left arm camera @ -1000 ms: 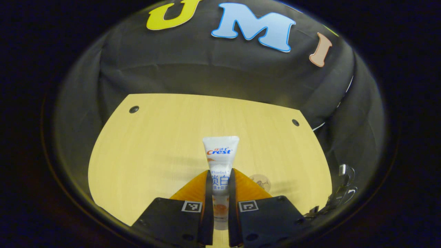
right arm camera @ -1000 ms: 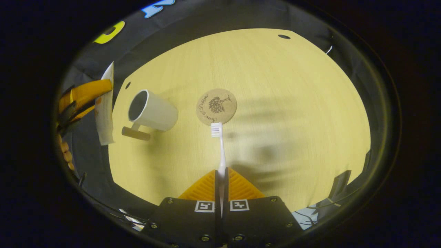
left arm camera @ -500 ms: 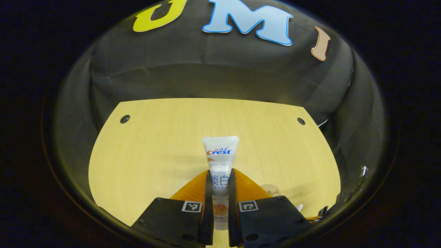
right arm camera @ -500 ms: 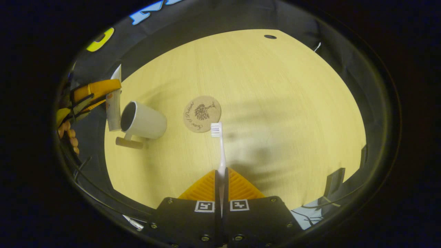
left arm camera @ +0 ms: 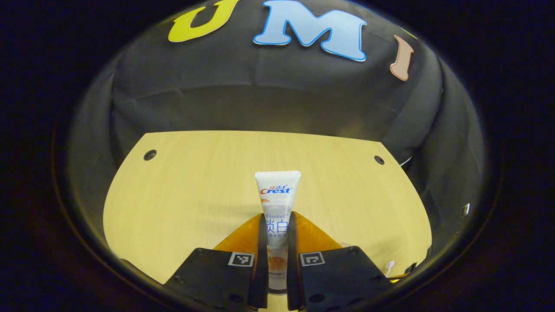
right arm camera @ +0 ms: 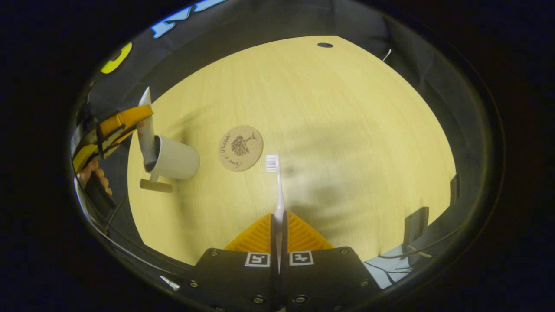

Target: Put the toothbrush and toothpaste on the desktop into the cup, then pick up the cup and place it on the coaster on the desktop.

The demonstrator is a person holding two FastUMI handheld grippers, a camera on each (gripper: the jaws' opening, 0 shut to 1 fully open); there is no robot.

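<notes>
My left gripper point(left arm camera: 275, 221) is shut on a white toothpaste tube point(left arm camera: 277, 195) that points forward over the wooden desktop point(left arm camera: 195, 186). In the right gripper view that left gripper point(right arm camera: 123, 123) holds the tube point(right arm camera: 146, 130) with its lower end inside the mouth of the white cup point(right arm camera: 173, 158) at the left. The cup has a wooden handle point(right arm camera: 156, 185). My right gripper point(right arm camera: 278, 219) is shut on a white toothbrush point(right arm camera: 276, 182), bristles forward, held above the desktop. A round cork coaster point(right arm camera: 240, 147) lies between the cup and the brush head.
The black cloth wall point(left arm camera: 269, 99) rises behind the desktop. Two dark holes point(left arm camera: 150, 154) point(left arm camera: 379, 159) mark the desktop's far corners. A hand point(right arm camera: 93, 171) holds the left gripper at the left edge. Dark gear point(right arm camera: 416, 221) sits past the desktop's right edge.
The left gripper has brought the toothpaste tube over to the cup, and its end now dips into the cup's mouth. The right gripper with the toothbrush has drifted slightly right.
</notes>
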